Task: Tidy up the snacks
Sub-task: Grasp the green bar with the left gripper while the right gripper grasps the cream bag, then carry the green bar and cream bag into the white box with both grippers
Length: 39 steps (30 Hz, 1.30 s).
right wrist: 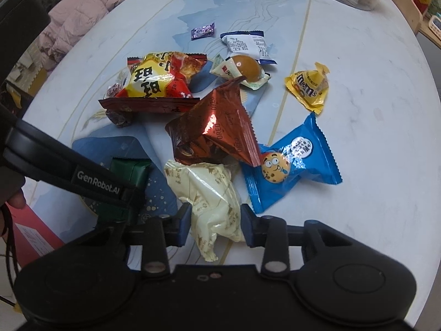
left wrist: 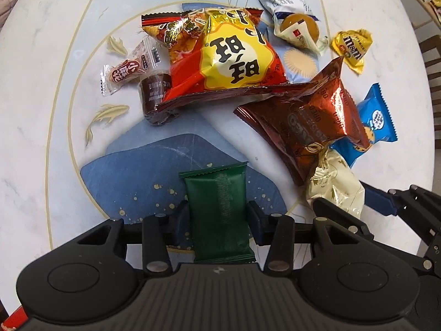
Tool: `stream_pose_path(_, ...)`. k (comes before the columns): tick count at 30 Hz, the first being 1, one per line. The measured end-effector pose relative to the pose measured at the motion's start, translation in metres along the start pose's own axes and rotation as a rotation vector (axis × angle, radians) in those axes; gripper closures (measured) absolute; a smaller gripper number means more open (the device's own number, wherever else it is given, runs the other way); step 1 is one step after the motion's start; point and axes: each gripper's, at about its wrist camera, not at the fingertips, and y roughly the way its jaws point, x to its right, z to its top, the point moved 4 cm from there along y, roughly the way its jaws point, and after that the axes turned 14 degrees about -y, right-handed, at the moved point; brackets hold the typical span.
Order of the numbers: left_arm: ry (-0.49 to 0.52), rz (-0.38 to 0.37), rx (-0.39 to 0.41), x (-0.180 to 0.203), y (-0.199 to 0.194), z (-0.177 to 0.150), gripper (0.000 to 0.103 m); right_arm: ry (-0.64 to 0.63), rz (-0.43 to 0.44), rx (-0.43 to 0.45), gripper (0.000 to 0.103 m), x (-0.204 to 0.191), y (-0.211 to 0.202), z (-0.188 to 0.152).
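Counter [left wrist: 41,110]: smooth, faintly glossy marble-look surface, white with blue and gold printed inlay. Green packet [left wrist: 217,215]: matt-satin plastic film, finely ribbed down the centre seam, serrated ends. Cream packet [right wrist: 212,201]: crinkled semi-gloss film with gold print. Brown Oreo pack [left wrist: 311,115]: metallic foil film, highly reflective, creased. Red and yellow chip bag [left wrist: 217,58]: glossy plastic, puffed, strong glare. Blue cookie packet [right wrist: 292,162]: smooth glossy film, zigzag-cut edges. Yellow M&M's bag [right wrist: 308,88]: shiny, wrinkled film. Left claw [left wrist: 217,220] and right claw [right wrist: 216,224]: matt black moulded plastic, lightly dusty, with dull metal pivot pins and blue pads. Pink garment [right wrist: 80,19]: quilted, soft matt cloth.
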Motion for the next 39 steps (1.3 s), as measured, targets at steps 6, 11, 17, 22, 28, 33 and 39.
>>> stream_pose_path(6,-0.026,-0.045,0.014,-0.01,-0.012,-0.005,0.059,0.016,-0.001,0.027,0.07,-0.002,-0.014,-0.003)
stream_pose_path(11,-0.05,-0.09,0.033,-0.018,-0.028,-0.008,0.059,0.025,-0.004,0.056,0.07,-0.003,-0.032,-0.006)
stream_pose_path(17,-0.049,-0.156,0.09,-0.024,-0.066,-0.018,0.059,0.03,-0.024,0.106,0.07,-0.009,-0.059,-0.008)
stream_pose_path(22,-0.036,-0.193,0.146,-0.029,-0.095,-0.032,0.059,0.048,-0.028,0.157,0.07,-0.016,-0.086,-0.01)
stream_pose_path(28,0.01,-0.225,0.205,-0.038,-0.131,-0.058,0.059,0.041,-0.021,0.217,0.07,-0.036,-0.121,-0.017)
stream_pose_path(33,0.041,-0.237,0.239,-0.05,-0.156,-0.083,0.059,0.038,-0.016,0.246,0.07,-0.055,-0.143,-0.027)
stream_pose_path(39,0.076,-0.226,0.249,-0.068,-0.174,-0.115,0.059,0.028,-0.004,0.268,0.069,-0.081,-0.161,-0.04)
